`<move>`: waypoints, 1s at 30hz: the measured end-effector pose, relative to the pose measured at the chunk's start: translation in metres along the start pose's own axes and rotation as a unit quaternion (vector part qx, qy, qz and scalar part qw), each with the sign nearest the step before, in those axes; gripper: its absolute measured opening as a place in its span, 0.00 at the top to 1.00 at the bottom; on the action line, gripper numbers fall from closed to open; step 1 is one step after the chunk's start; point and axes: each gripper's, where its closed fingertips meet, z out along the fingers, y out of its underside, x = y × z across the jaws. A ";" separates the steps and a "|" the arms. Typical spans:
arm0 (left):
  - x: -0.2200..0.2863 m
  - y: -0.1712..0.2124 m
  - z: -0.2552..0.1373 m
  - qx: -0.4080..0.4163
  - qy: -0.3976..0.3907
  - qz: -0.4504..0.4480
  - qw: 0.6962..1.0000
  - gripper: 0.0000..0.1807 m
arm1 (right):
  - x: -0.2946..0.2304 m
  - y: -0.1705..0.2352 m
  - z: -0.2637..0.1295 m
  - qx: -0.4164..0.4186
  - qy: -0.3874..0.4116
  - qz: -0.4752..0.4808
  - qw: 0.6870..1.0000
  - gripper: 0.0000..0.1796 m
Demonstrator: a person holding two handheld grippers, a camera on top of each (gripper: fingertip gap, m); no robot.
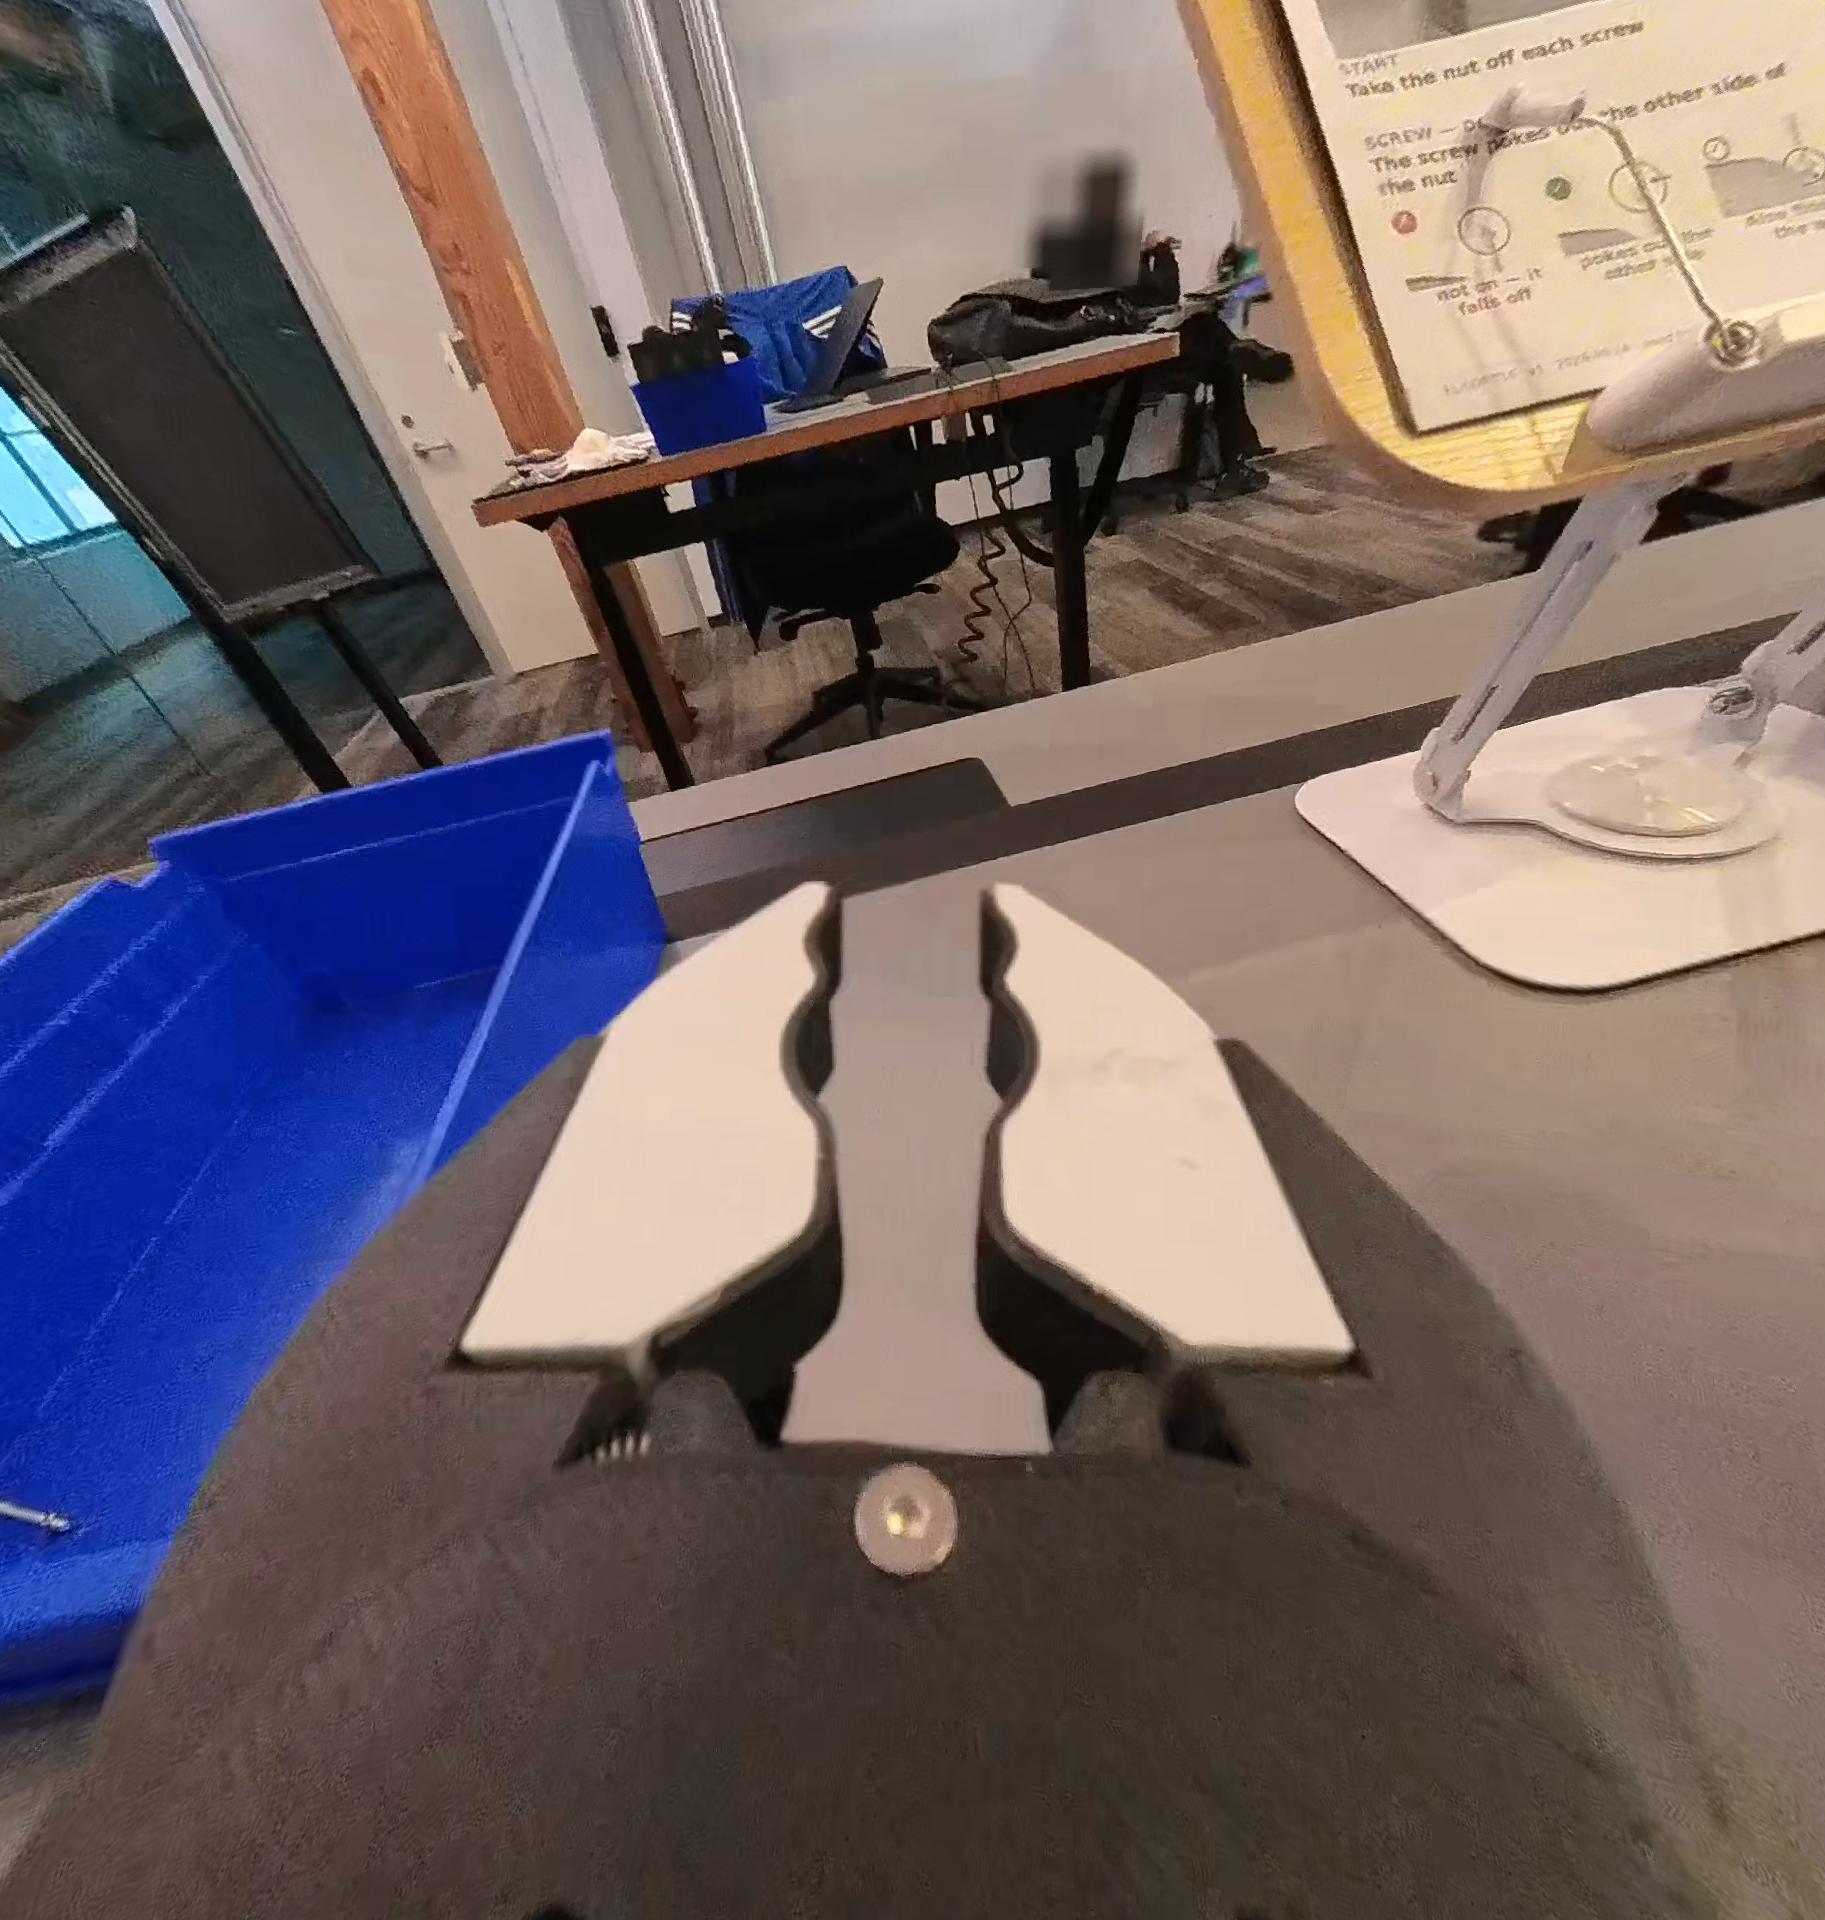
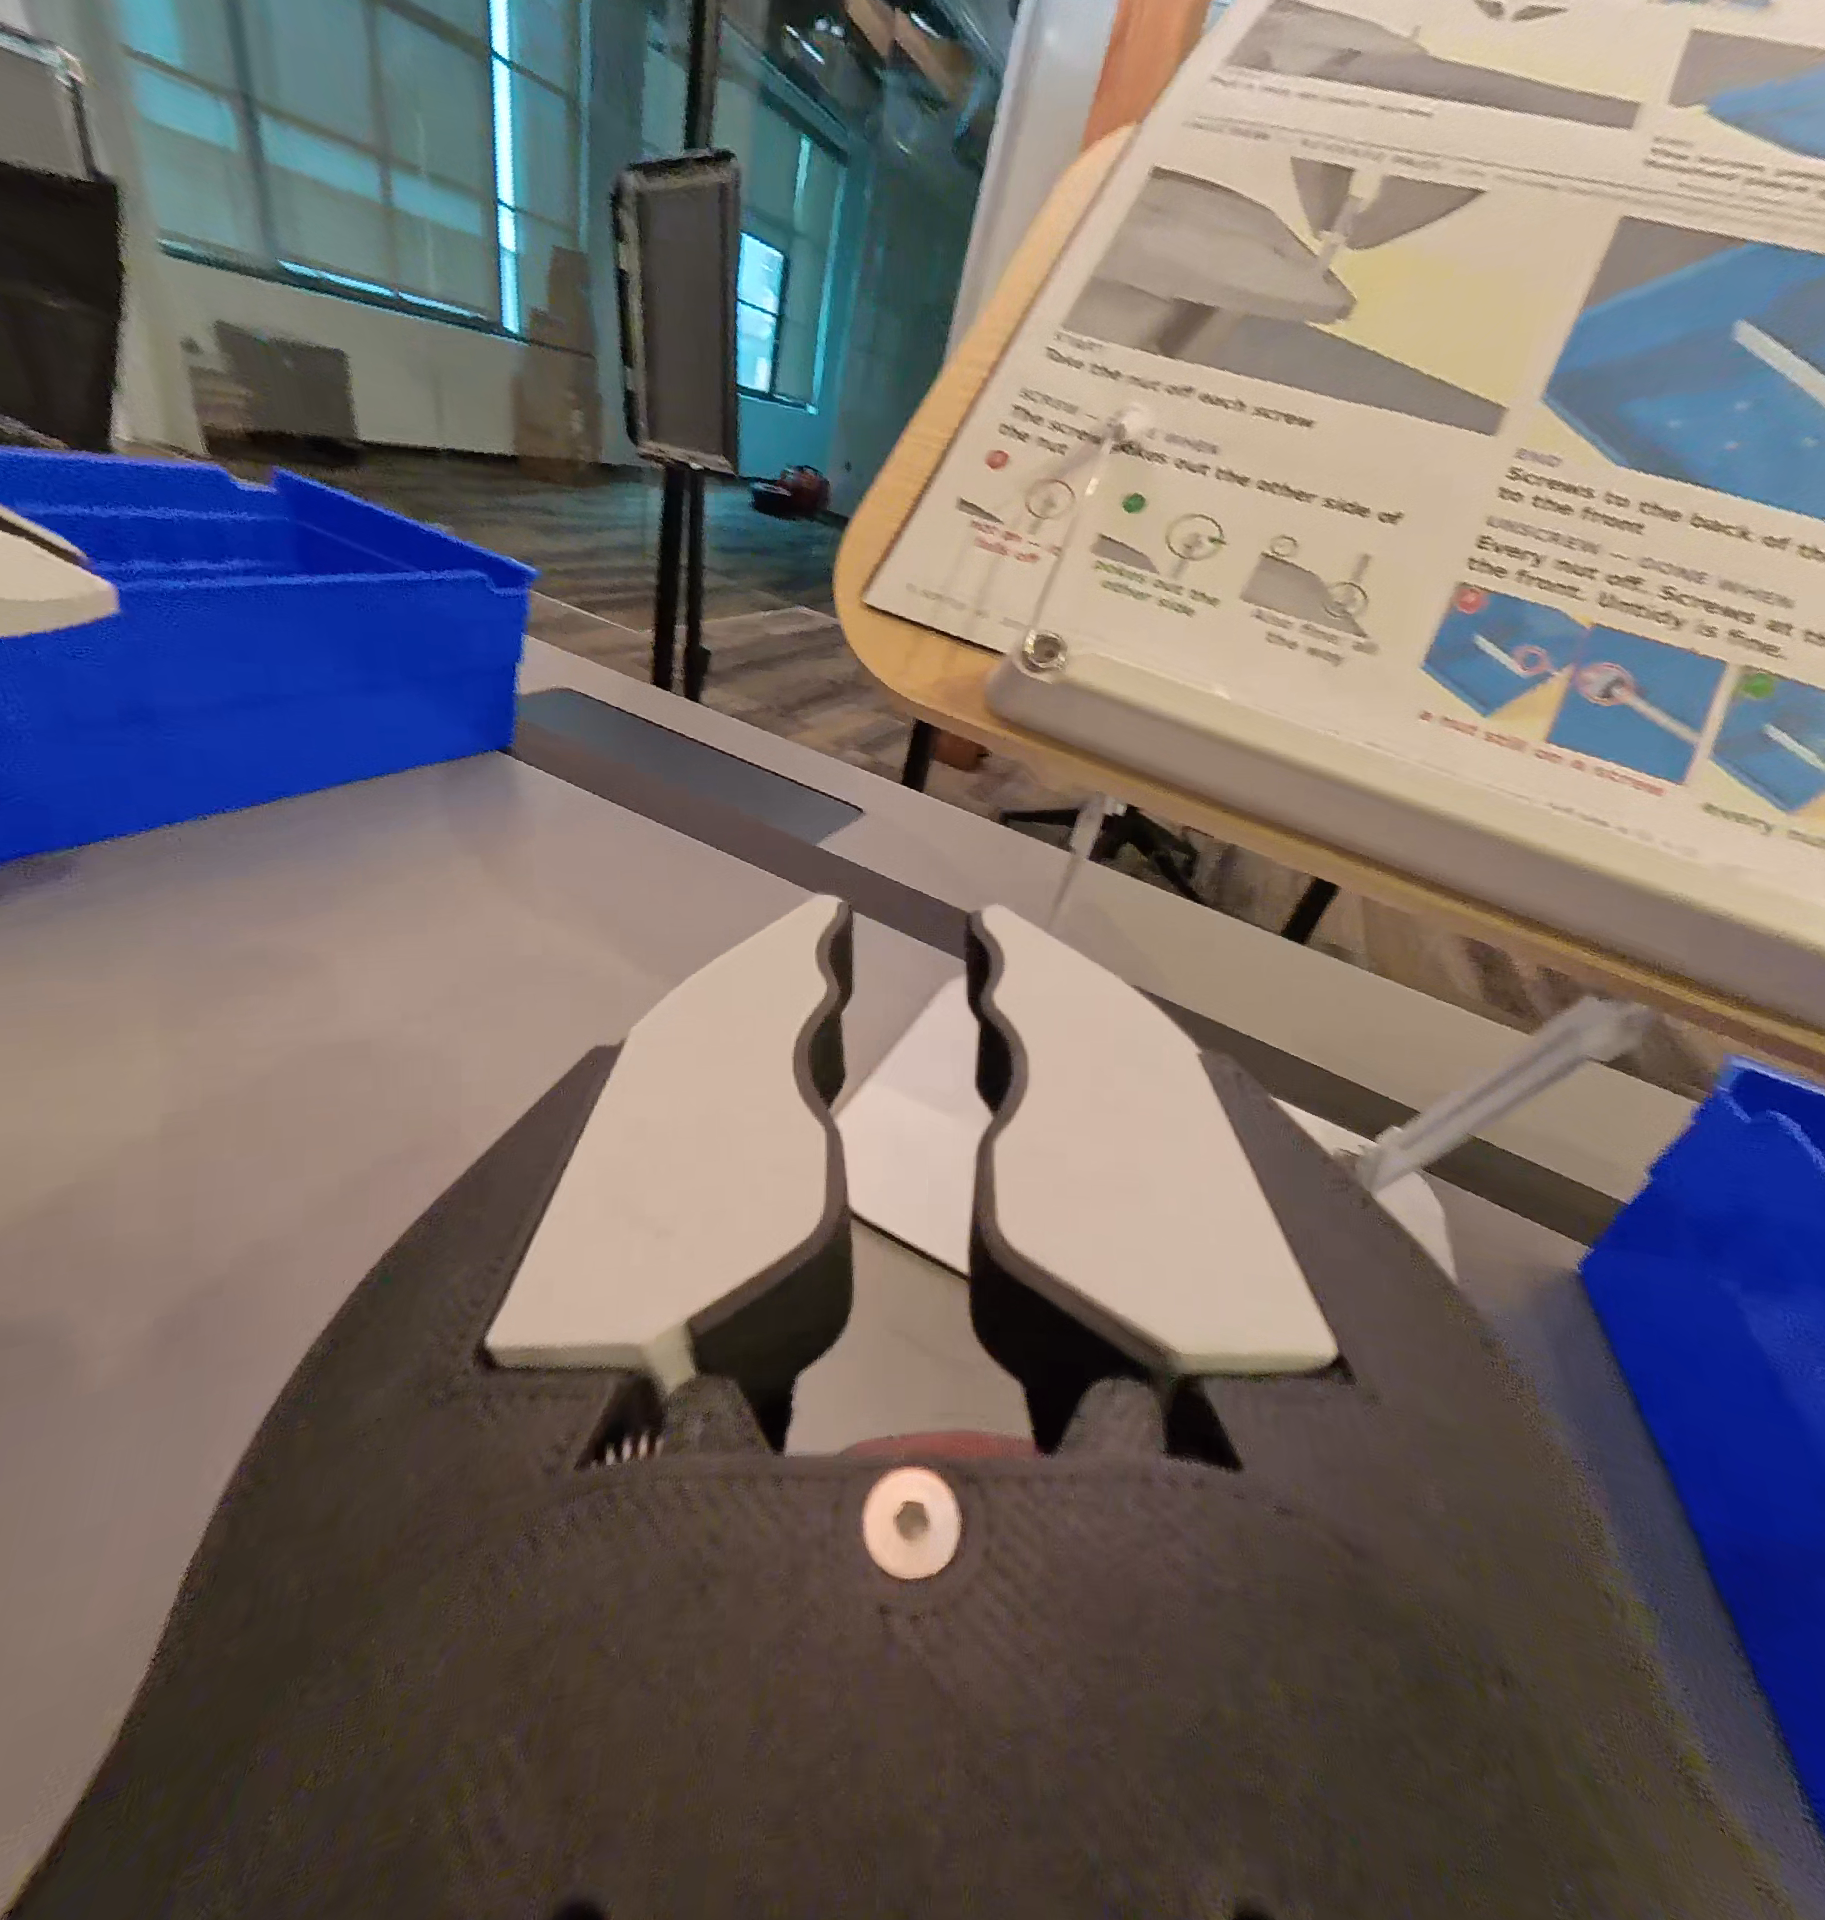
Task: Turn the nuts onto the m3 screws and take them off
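In the left wrist view, a blue bin [image 1: 264, 1091] sits on the grey table to the left of my left gripper [image 1: 910, 904]. One small metal screw [image 1: 23, 1514] lies on the bin floor near its front left. My left gripper is open and empty, over bare table just right of the bin. In the right wrist view, my right gripper [image 2: 906, 920] is open and empty above the table. The same blue bin [image 2: 233, 644] stands at the far left there, with a tip of the left gripper [image 2: 25, 592] at the frame edge. No nuts show.
A white stand base [image 1: 1573, 883] holds a tilted wooden board with an instruction sheet [image 2: 1407, 468] at the right. A second blue bin [image 2: 1760, 1403] is at the right edge. A white paper [image 2: 918, 1143] lies under my right gripper. Desks and a chair stand beyond the table. Spacing between my two grippers at the tips: around 25 cm.
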 end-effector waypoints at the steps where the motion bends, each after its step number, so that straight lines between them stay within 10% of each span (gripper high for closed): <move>1: 0.001 0.000 0.000 0.001 0.002 0.003 1.000 0.81 | 0.003 0.004 0.001 -0.005 0.008 -0.004 1.000 0.88; 5: 0.000 0.007 0.004 -0.005 0.008 -0.047 0.999 0.56 | 0.014 0.017 0.003 -0.021 0.039 -0.015 0.999 0.78; 16: 0.014 0.026 0.010 -0.032 0.055 -0.062 0.996 0.63 | 0.036 0.046 -0.003 -0.062 0.050 0.031 0.996 0.63; 20: 0.010 0.018 0.003 -0.015 0.058 -0.055 0.997 0.66 | 0.042 0.059 -0.012 -0.058 0.012 0.127 0.990 0.73; 25: 0.009 0.005 -0.011 0.019 0.096 -0.065 0.993 0.98 | 0.050 0.047 -0.028 -0.027 -0.003 0.123 0.992 1.00; 30: -0.014 -0.007 -0.034 0.040 0.079 -0.061 0.994 1.00 | 0.054 0.046 -0.041 -0.027 -0.006 0.110 0.994 1.00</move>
